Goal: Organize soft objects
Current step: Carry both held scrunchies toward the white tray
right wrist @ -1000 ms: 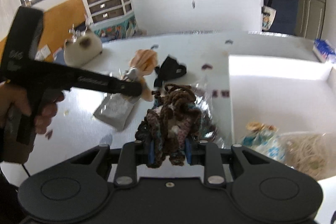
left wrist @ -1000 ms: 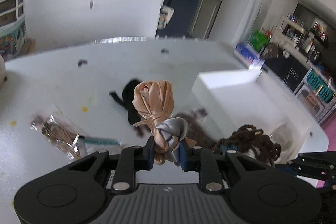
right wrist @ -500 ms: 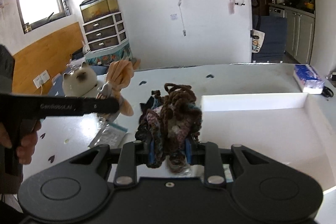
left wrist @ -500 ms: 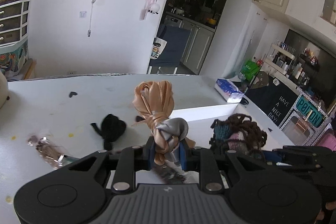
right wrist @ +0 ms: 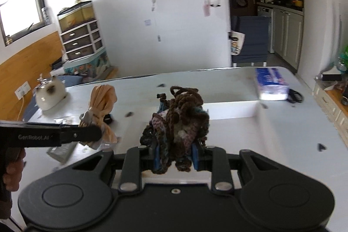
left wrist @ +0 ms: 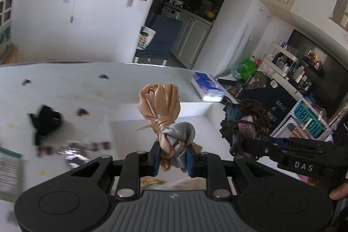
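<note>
My left gripper point(left wrist: 173, 158) is shut on a knotted peach and silver satin scarf point(left wrist: 161, 105), held up above the white table. It also shows in the right wrist view point(right wrist: 101, 101), at the left. My right gripper point(right wrist: 175, 156) is shut on a brown, teal and pink knitted yarn bundle point(right wrist: 180, 114), held above the near edge of the white box point(right wrist: 228, 109). The bundle also shows in the left wrist view point(left wrist: 245, 121), to the right of the scarf. The box point(left wrist: 193, 110) lies ahead of both grippers.
A black cloth item point(left wrist: 45, 121) and clear packets point(left wrist: 71, 151) lie on the table at the left. A blue tissue pack point(right wrist: 270, 84) sits past the box. A cat figure point(right wrist: 51, 94) stands at the far left. Small dark heart marks dot the table point(right wrist: 282, 134).
Both grippers have risen from the table with their loads and moved to the right, toward the white box. The black cloth and packets now lie further left and behind.
</note>
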Demonstrator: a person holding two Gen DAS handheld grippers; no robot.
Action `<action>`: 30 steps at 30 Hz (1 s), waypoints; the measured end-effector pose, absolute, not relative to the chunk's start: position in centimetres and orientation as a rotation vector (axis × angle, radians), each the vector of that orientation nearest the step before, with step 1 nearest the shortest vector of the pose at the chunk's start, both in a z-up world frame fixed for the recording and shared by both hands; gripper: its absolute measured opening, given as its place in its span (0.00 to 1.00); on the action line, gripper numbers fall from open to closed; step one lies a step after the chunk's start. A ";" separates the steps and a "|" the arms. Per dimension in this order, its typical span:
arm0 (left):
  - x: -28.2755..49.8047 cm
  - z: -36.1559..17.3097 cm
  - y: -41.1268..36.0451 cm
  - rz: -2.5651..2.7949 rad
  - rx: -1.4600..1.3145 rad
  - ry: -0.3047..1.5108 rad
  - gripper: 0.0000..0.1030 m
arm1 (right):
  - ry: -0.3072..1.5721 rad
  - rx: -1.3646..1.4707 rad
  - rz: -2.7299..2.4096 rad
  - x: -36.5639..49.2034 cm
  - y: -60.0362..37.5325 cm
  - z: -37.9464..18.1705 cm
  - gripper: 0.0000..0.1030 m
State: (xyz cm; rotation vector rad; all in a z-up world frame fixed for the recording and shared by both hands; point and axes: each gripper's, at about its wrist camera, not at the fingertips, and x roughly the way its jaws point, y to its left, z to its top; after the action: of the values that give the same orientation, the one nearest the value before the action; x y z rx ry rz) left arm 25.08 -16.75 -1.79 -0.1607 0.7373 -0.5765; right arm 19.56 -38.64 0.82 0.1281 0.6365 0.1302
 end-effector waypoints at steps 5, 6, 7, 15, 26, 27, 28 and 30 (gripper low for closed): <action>24.8 -2.6 -21.8 -0.609 -0.177 0.761 0.24 | 0.651 0.134 0.104 19.5 -43.4 0.2 0.27; 24.8 -2.8 -22.7 -0.618 -0.178 0.766 0.24 | 0.654 0.135 0.099 19.4 -44.3 0.0 0.27; 24.8 -3.1 -23.8 -0.627 -0.179 0.774 0.24 | 0.658 0.138 0.094 19.4 -45.1 -0.2 0.27; 25.1 -6.7 -29.7 -0.691 -0.228 0.899 0.24 | 0.694 0.156 0.058 18.7 -49.6 -1.6 0.27; 26.5 -13.4 -33.6 -0.652 -0.346 1.126 0.24 | 0.788 0.173 0.105 19.0 -51.8 -3.5 0.27; 26.6 -13.8 -33.7 -0.627 -0.341 1.138 0.24 | 0.798 0.174 0.114 19.0 -51.8 -3.7 0.27; 26.6 -14.1 -33.7 -0.605 -0.336 1.149 0.24 | 0.810 0.174 0.126 19.2 -51.6 -3.9 0.27; 26.7 -14.7 -33.4 -0.557 -0.330 1.168 0.24 | 0.836 0.177 0.154 19.7 -51.3 -4.5 0.27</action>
State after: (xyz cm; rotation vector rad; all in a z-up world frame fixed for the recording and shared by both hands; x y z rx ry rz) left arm 26.74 -33.43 -14.66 -0.3304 1.1675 -0.5574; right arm 19.73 -51.30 -4.49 0.1766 0.8364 0.1537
